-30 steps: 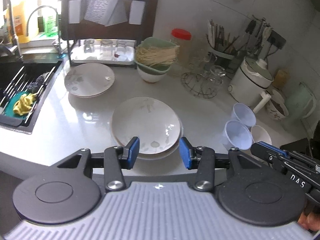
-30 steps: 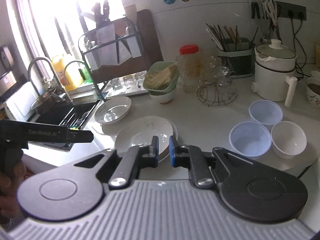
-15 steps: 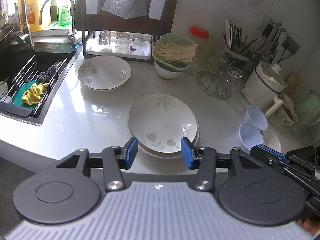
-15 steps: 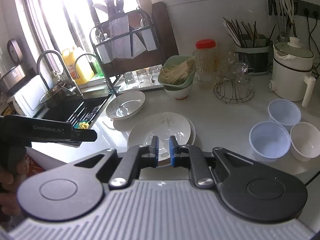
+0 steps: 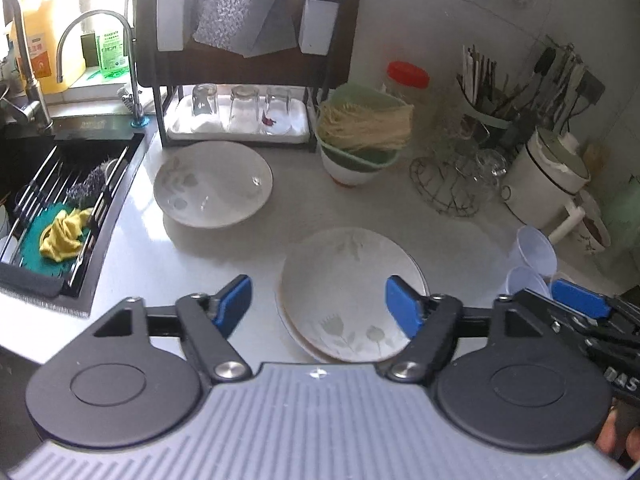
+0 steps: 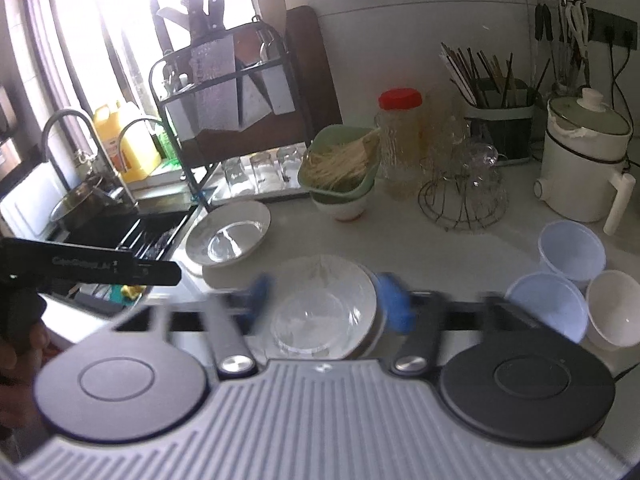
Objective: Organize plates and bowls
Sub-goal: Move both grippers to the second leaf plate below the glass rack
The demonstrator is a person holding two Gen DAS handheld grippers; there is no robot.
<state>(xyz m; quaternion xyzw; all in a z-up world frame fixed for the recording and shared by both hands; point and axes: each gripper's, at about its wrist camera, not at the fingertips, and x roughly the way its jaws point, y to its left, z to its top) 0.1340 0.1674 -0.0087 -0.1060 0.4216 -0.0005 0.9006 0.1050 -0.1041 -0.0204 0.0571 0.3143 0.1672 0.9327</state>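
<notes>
Both jaws opening, nothing between them: left hand-held gripper [image 5: 318, 302] and right hand-held gripper [image 6: 326, 298] hover short of the stacked plates [image 5: 348, 292] on the tabletop [image 5: 160, 264], likely readying a lift. Beyond: lone plate [image 5: 212, 184] beside the sink [image 5: 48, 200], probably awaiting stacking; three bowls [image 6: 548, 304] clustered right.

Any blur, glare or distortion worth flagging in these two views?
Right wrist view: the right gripper fingers smear with motion blur as the jaws open, nothing between them; the window blows out white. Left wrist view: the left gripper, also opening and empty, is sharp; the stacked plates read clearly. Both show fisheye bending at the edges.
</notes>
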